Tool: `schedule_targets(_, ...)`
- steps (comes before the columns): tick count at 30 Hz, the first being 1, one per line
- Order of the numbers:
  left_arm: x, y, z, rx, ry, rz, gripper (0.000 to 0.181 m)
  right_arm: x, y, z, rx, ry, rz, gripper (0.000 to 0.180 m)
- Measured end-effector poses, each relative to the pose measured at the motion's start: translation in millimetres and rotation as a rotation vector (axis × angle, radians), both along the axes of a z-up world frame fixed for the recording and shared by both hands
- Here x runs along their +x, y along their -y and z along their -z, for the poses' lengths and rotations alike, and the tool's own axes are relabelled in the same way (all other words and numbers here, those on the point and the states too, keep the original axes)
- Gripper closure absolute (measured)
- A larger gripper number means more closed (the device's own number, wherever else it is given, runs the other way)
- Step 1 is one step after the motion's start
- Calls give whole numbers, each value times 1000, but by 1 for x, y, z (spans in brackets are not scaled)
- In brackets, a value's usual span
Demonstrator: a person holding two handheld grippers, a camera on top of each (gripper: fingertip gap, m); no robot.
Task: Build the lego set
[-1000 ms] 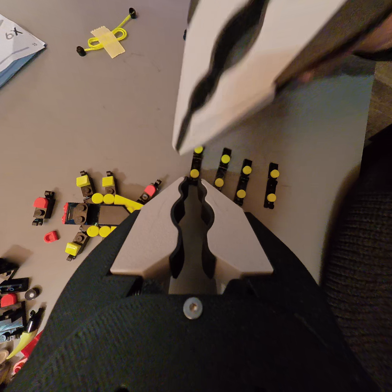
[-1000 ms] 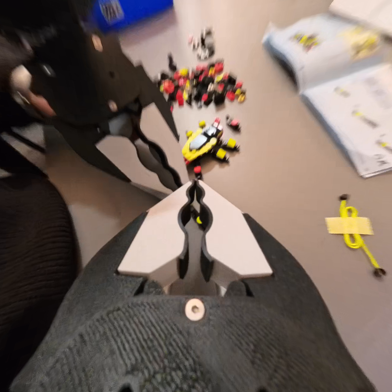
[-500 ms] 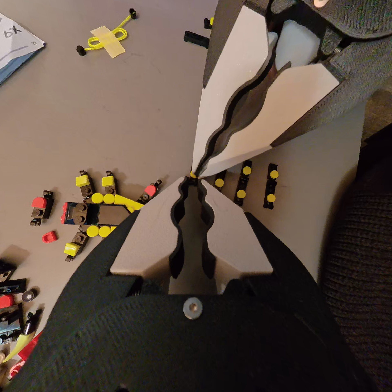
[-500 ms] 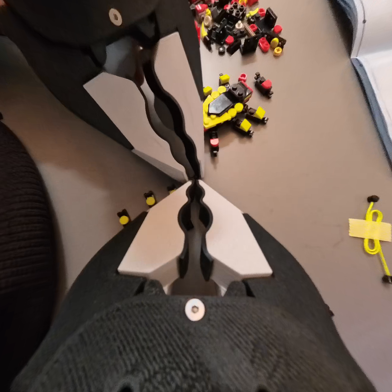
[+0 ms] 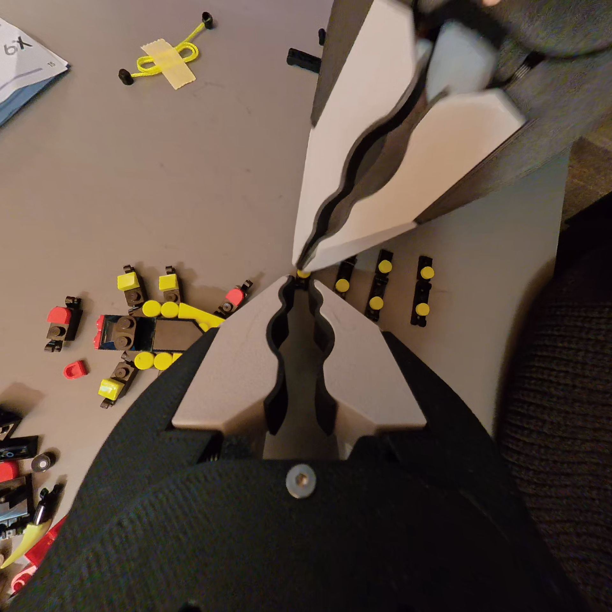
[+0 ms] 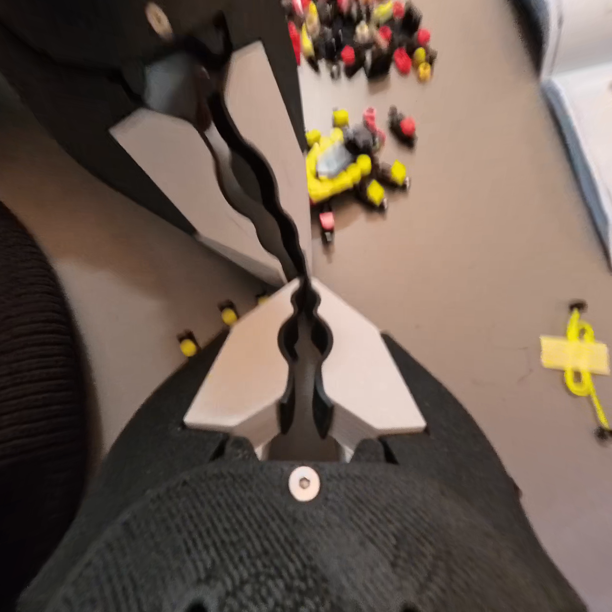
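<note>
**Two grippers meet tip to tip over a row of black strips**

The left gripper [image 5: 300, 285] has its jaws narrow around the end of a black strip with yellow studs [image 5: 302, 277]; the right gripper [image 5: 306, 261], jaws nearly closed, touches that strip's yellow stud from above. Three more studded strips [image 5: 377, 288] lie just beside, near the table edge [image 5: 563, 205]. The half-built yellow model [image 5: 155, 331] sits left on the grey table [image 5: 165, 165], with bare room beyond.
</note>
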State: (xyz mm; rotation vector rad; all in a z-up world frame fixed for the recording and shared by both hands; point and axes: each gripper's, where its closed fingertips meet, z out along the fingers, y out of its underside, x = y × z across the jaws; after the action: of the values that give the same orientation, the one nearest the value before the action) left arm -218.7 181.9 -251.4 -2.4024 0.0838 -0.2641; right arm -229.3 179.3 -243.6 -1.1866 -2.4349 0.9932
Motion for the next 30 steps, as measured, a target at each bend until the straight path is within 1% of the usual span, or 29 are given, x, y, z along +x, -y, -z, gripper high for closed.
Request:
schedule_targets(3,0,0,0,0,-3,1,175,0,-1,1,-39,38,14,180)
schedule_targets(6,0,0,0,0,-7,2,175,-2,-4,-5,1,-25,20,180)
schedule_targets(8,0,0,0,0,-5,1,175,-3,-2,-11,-24,-36,24,180)
schedule_targets(9,0,0,0,-1,-5,0,175,-1,-2,-3,-7,-1,19,180)
schedule_targets(11,0,0,0,-1,-8,2,175,0,0,2,-41,30,17,180)
schedule_targets(13,0,0,0,0,-9,2,175,-1,-7,-1,-7,14,29,180)
schedule_targets(15,0,0,0,1,-8,2,175,-4,-14,-11,-10,-29,54,180)
schedule_targets(17,0,0,0,3,-7,3,175,-3,-24,-14,-11,-33,79,180)
schedule_targets(21,0,3,0,-3,-2,17,175,7,-38,-5,-10,-21,46,180)
schedule_targets(24,-1,7,0,-7,-2,30,175,10,-34,-7,-47,-31,0,180)
schedule_targets(25,-1,8,0,-8,-1,35,175,11,-31,-8,-60,-31,-14,177)
schedule_targets(26,-2,9,0,-8,-1,39,175,11,-28,-7,-69,-27,-26,166)
schedule_targets(30,-2,9,0,-1,3,48,175,15,-21,4,-41,10,-65,161)
